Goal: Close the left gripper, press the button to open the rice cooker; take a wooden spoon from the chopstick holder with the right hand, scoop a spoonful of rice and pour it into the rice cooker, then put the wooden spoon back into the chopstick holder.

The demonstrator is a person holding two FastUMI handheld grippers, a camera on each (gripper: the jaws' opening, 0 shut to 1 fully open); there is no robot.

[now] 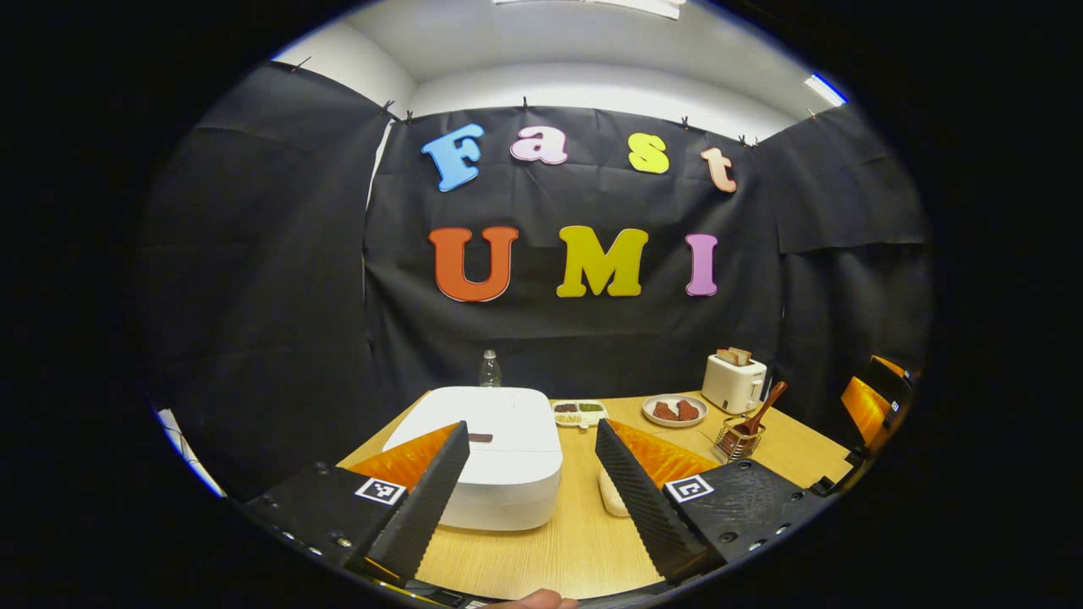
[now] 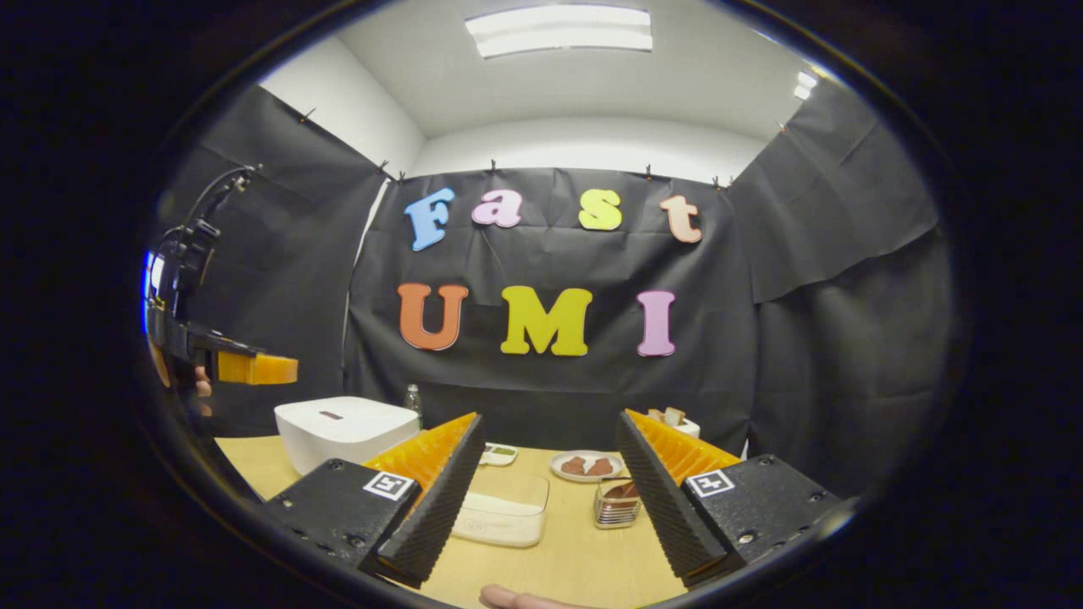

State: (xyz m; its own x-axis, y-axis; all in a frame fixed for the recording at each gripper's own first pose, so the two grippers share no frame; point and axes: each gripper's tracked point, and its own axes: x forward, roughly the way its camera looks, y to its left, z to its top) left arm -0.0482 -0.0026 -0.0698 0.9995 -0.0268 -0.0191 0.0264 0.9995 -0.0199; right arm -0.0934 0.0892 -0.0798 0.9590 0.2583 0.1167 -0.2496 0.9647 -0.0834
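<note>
The rice cooker (image 1: 495, 452) sits on the bench (image 1: 550, 550) with its lid down and the dark button (image 1: 480, 437) on top. Right of the cooker, the wooden spoon (image 1: 761, 412) stands in the chopstick holder (image 1: 739, 438), and a clear tub of rice (image 2: 501, 516) lies between the two. The left gripper (image 1: 529, 474) hovers in front of the cooker, fingers spread wide and empty; the right gripper (image 2: 550, 491) is likewise wide and empty, facing the tub. This arrangement fits both a cooker still to be opened and one shut again with the spoon returned. If pressing is due, bring the left fingers fully together, then push squarely down on the button.
</note>
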